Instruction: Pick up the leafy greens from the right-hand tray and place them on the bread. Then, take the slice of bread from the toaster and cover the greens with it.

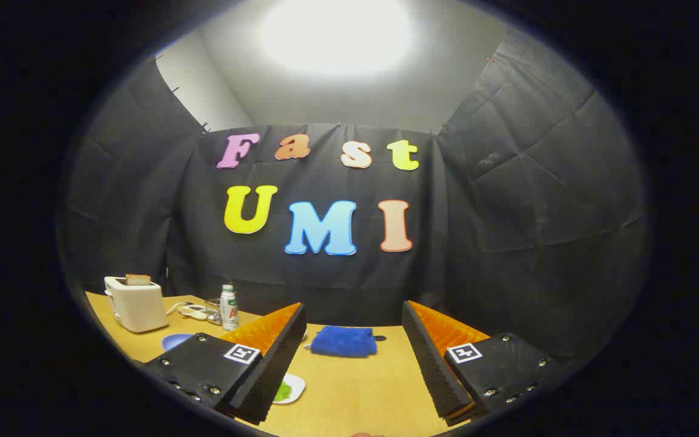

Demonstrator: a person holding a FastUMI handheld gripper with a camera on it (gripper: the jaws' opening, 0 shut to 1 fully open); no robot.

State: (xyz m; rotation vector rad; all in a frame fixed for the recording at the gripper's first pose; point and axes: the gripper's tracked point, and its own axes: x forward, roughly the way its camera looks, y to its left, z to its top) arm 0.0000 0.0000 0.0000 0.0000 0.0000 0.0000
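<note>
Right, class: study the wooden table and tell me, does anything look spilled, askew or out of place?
Nothing stands out. The white toaster stands upright with a bread slice in its slot, the small white bottle is upright, and the blue cloth lies beyond the open tool.

Tongs (354, 340) built from two wedge-shaped fingers (270, 364) with ribbed inner faces, jaws standing wide apart. Mounted on flat dark blocks studded with small silver screws. Square black-and-white marker tag (241, 353) stuck on top of each block.
</note>
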